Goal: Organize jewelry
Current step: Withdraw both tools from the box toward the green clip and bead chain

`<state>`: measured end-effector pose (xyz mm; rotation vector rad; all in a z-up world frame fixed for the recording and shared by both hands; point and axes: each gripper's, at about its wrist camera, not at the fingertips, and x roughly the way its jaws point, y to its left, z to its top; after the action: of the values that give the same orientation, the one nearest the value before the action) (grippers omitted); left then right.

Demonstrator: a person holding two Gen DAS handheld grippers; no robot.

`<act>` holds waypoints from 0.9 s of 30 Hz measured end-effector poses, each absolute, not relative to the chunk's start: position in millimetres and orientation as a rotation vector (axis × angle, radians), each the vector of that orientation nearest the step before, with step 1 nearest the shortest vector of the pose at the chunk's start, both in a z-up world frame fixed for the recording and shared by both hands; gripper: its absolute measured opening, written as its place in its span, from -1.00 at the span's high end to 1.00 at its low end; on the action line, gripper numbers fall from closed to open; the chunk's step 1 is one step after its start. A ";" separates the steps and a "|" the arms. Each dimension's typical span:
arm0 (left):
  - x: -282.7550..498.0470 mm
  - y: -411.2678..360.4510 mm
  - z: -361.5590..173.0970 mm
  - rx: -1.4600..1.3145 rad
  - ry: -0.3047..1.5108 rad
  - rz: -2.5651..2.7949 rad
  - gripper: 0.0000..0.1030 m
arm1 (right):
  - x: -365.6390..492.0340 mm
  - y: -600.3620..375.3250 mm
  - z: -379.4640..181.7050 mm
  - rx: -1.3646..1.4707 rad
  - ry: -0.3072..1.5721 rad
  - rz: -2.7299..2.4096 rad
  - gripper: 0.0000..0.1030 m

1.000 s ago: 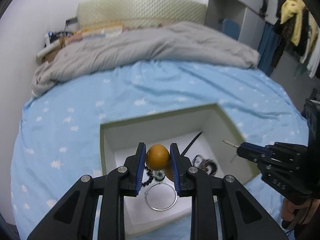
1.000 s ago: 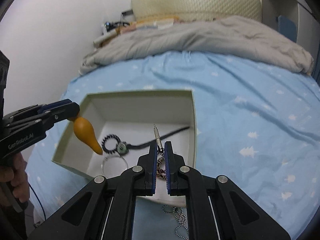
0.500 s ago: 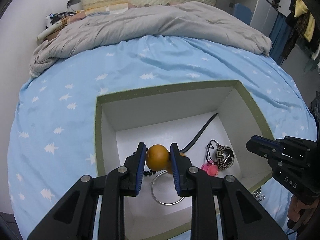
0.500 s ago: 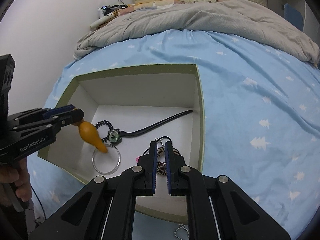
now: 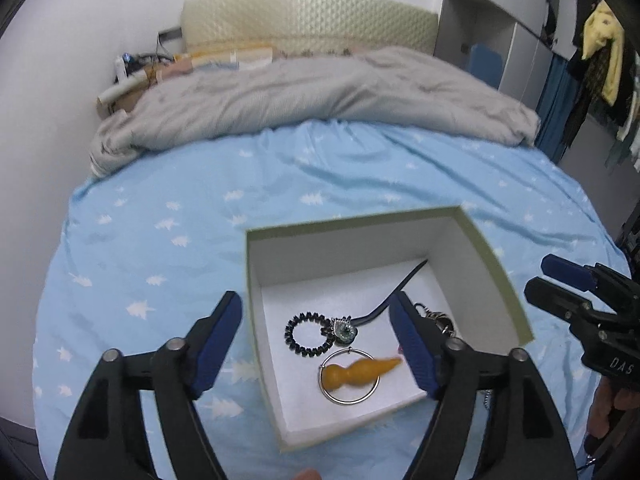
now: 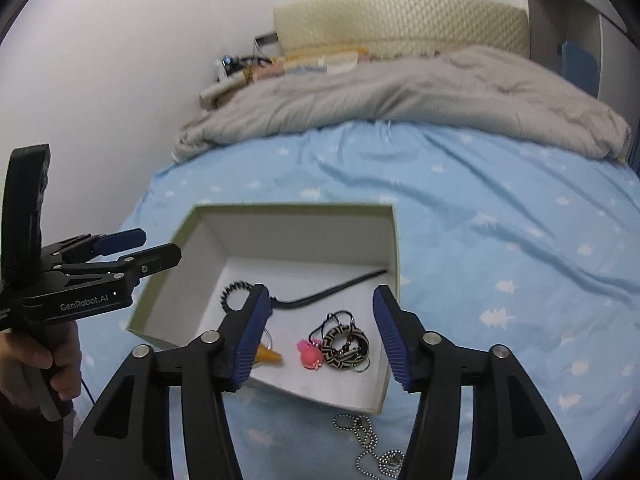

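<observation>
With both grippers' jaws opening empty, the ball chain (image 6: 372, 446) beneath the right gripper (image 6: 320, 336), outside the box (image 6: 394, 240), risked being overlooked.

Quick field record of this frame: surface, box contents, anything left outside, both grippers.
surface: blue bed sheet
box: open white box on the sheet
in box: orange gourd charm lying across silver ring; black coil band; black hair stick; patterned ring charm; pink charm
outside box: ball chain on the sheet beside the box's near edge
left gripper: jaws opening, nothing between them
right gripper: jaws opening, nothing gripped
</observation>
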<state>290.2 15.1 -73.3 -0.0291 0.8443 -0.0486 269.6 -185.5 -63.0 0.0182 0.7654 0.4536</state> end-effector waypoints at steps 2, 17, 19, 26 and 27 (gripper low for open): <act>274.7 17.1 -62.0 -0.031 0.803 -0.048 -0.61 | 256.4 -190.6 -51.7 0.022 0.713 0.449 -0.23; 169.6 15.7 -45.3 -0.091 0.667 -0.053 -0.93 | 156.0 -216.6 -48.0 0.023 0.507 0.362 -0.83; 163.4 12.7 -50.3 -0.089 0.674 -0.057 -0.99 | 147.9 -220.3 -52.8 0.037 0.515 0.361 -0.93; 136.9 3.0 -71.5 -0.113 0.692 -0.096 -0.99 | 122.3 -222.7 -73.1 0.006 0.527 0.343 -1.00; 135.3 2.3 -74.5 -0.109 0.696 -0.097 -0.99 | 119.2 -223.8 -75.6 0.016 0.527 0.352 -1.00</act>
<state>135.3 2.3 -74.5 -0.1093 0.6961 -0.0970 119.2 -223.8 -75.6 0.0158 0.5273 0.3521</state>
